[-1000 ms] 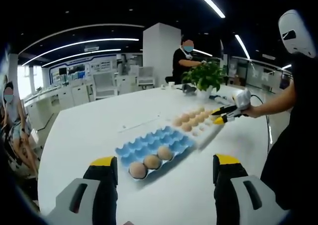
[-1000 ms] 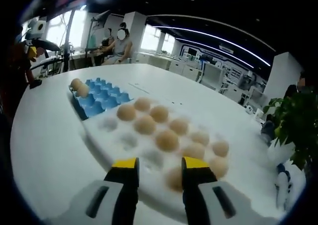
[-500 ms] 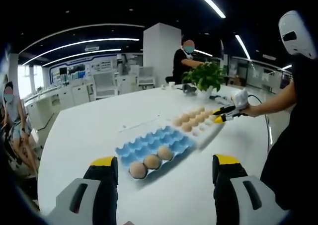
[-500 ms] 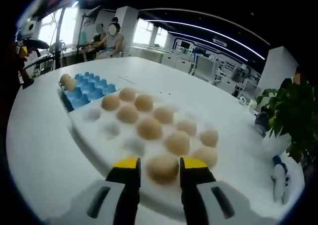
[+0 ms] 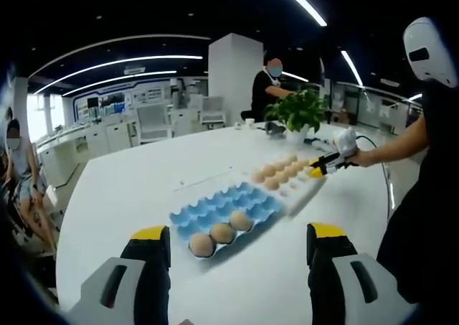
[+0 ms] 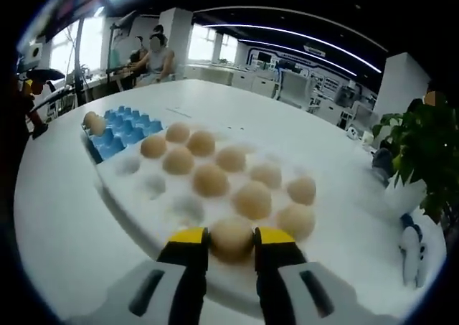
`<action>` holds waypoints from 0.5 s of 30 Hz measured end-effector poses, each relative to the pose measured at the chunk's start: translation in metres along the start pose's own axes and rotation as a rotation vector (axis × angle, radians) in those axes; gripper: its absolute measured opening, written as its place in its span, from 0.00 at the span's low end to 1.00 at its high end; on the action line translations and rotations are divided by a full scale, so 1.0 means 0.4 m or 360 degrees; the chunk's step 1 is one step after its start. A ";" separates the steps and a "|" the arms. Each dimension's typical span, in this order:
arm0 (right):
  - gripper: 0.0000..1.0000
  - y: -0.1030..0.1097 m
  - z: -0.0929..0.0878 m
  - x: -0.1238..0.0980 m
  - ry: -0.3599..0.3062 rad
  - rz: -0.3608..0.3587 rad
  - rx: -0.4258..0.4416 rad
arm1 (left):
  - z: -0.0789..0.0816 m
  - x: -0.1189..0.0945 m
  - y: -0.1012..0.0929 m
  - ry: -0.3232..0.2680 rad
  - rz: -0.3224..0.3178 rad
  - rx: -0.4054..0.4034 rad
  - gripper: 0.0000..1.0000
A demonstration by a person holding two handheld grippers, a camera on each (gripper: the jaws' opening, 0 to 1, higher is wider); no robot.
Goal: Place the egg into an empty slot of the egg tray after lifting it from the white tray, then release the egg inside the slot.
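Note:
A blue egg tray point(image 5: 237, 196) lies on the white table with three brown eggs point(image 5: 221, 232) in its near row. Beyond it sits the white tray point(image 5: 299, 191) carrying several eggs. My left gripper point(image 5: 237, 234) hovers open before the blue tray, nothing between its jaws. My right gripper point(image 5: 316, 171), held by a hand, reaches the white tray's far end. In the right gripper view my right gripper point(image 6: 231, 237) is shut on the nearest egg point(image 6: 231, 230), which rests at the front edge of the white tray point(image 6: 154, 190). The blue egg tray point(image 6: 133, 131) lies behind on the left.
A potted plant point(image 5: 295, 110) stands behind the white tray, also on the right as the plant point(image 6: 423, 149). A person point(image 5: 269, 85) works at the table's far end; others sit by the windows point(image 6: 150, 52). The table's curved edge point(image 5: 68, 224) runs on the left.
My right gripper's jaws have moved in over the white tray and shut on the nearest egg. The left gripper has stayed open and nearly still.

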State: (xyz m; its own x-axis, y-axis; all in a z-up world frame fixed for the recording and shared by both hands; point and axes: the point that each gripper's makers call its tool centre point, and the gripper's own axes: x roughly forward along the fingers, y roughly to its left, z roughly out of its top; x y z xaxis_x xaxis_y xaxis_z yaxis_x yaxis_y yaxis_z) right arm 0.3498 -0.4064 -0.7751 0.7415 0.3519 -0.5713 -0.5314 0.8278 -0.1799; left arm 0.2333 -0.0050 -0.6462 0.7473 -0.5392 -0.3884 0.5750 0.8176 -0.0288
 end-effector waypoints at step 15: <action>0.24 0.002 0.034 -0.044 -0.0047 -0.0030 0.0003 | -0.004 -0.003 0.001 -0.0020 0.0008 -0.0015 0.77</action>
State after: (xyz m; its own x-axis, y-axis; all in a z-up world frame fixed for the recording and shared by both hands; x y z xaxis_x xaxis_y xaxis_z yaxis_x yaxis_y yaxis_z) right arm 0.3420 -0.4061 -0.7545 0.7632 0.3489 -0.5438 -0.5163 0.8353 -0.1887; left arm 0.2322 -0.0037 -0.6473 0.7541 -0.5377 -0.3770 0.5684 0.8220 -0.0355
